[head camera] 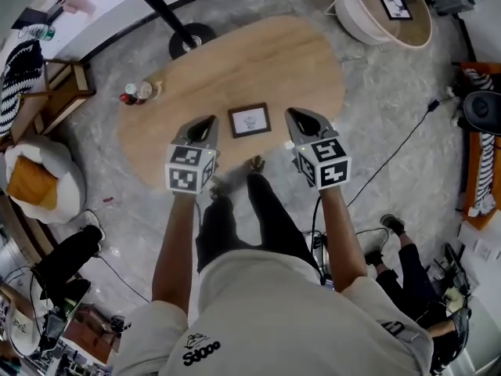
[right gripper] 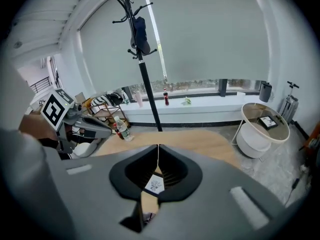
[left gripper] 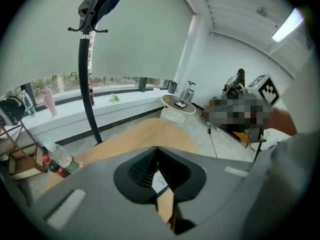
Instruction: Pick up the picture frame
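Observation:
A small dark-framed picture frame (head camera: 249,121) lies flat near the front edge of the oval wooden table (head camera: 297,61). My left gripper (head camera: 210,120) hovers just left of it and my right gripper (head camera: 291,113) just right of it, both pointing at the table. Each is apart from the frame and holds nothing. In the left gripper view the left gripper (left gripper: 157,148) has its tips together, and the frame (left gripper: 160,182) shows through the gap below them. The right gripper (right gripper: 158,145) is shut as well, with the frame (right gripper: 155,184) showing beneath its tips.
Two bottles (head camera: 137,92) stand at the table's left end. A coat stand's base (head camera: 188,39) sits behind the table. A white round side table (head camera: 368,18) with another frame is at the far right. A cable (head camera: 407,143) runs across the floor at right.

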{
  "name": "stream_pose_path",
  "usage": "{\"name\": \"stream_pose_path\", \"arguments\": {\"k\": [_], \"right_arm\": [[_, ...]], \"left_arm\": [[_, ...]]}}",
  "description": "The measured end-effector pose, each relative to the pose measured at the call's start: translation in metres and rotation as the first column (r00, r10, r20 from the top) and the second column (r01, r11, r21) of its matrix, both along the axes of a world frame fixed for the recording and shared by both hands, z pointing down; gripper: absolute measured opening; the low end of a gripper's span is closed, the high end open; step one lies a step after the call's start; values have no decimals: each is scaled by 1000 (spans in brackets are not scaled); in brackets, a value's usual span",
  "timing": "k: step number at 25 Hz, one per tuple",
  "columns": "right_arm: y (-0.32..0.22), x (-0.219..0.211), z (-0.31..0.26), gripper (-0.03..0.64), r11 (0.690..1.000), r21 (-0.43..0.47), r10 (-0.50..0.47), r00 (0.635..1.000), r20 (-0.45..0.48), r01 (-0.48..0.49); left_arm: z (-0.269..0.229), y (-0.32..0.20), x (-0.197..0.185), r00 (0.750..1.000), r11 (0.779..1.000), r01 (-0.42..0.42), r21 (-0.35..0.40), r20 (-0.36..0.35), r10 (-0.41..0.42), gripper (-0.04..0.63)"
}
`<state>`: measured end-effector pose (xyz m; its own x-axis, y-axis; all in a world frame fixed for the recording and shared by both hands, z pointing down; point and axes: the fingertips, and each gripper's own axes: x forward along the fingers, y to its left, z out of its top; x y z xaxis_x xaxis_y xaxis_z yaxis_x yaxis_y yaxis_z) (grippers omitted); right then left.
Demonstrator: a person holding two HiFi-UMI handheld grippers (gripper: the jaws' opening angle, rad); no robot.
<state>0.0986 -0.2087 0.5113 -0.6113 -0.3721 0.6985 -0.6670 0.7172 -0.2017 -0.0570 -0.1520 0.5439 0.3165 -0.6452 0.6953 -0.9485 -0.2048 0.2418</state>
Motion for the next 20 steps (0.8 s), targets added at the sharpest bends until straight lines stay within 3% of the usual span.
{"name": "stream_pose_path", "arguments": {"k": [7,13,20], "right_arm": [[1,-11,75,27,992,-123,-22,999,-40,17],[0,-9,141,57,975,-222,-28,997,-79,9],[7,-8,216,76,946,-323,-37,994,-103,2]], "left_arm": [[77,1,-6,998,990,64,-124,-10,-65,12],[149,8,11,998,967,56,-248,-23,-63,12],[221,22,14,987,929,123,-349,-50,-150,13]]}}
